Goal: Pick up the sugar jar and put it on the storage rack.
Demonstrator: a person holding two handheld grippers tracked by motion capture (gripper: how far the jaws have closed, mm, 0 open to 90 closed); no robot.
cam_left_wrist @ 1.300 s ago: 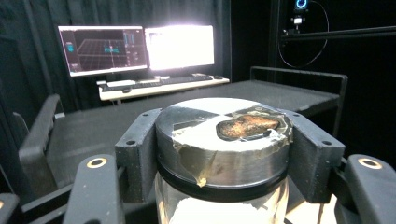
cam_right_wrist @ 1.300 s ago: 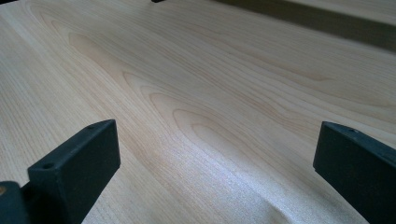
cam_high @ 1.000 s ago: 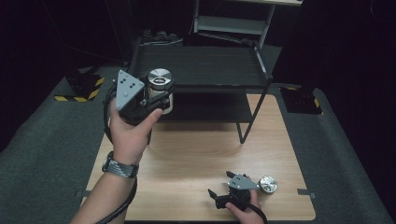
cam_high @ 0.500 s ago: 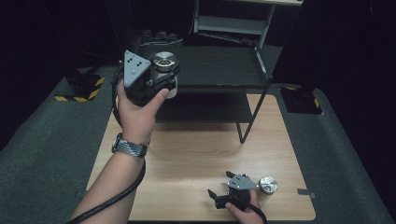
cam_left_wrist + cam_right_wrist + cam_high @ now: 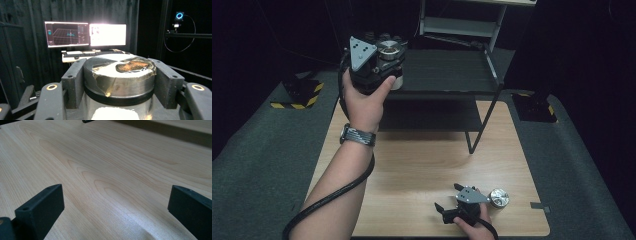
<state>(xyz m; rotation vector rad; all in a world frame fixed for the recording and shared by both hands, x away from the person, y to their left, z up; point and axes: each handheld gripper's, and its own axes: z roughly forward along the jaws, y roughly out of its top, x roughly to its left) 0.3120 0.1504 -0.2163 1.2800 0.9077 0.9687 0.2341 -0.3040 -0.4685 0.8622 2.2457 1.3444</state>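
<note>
We hold the left gripper (image 5: 379,62) up at the shelf's (image 5: 447,70) front left corner, its jaws clamped on the metal lid of a jar (image 5: 388,50). In the left gripper view the two pads sit tight on either side of the lid (image 5: 120,72), which has crinkled tape across its top; the glass body below looks pale, contents unclear. The jar seems level with the dark shelf top, near its left edge, and whether its base touches the shelf we cannot tell.

Our right gripper (image 5: 462,207) rests low near the table's (image 5: 412,165) front right edge, jaws wide apart with nothing between them; the right gripper view has bare wood grain between the two pads. A small round metal piece (image 5: 499,197) lies just beside it, toward the right edge.

Step in hand, as we judge it: placing the jar on the shelf. To do it well:
- keep the jar upright, since the grip is on the lid alone and the body hangs below;
- bring the base clear of the shelf's front rail before going down;
- set it well in from the left edge;
- release only once the base sits flat, then back the jaws straight off so the pads don't drag the lid.

The right gripper has no work here; keep it parked.
</note>
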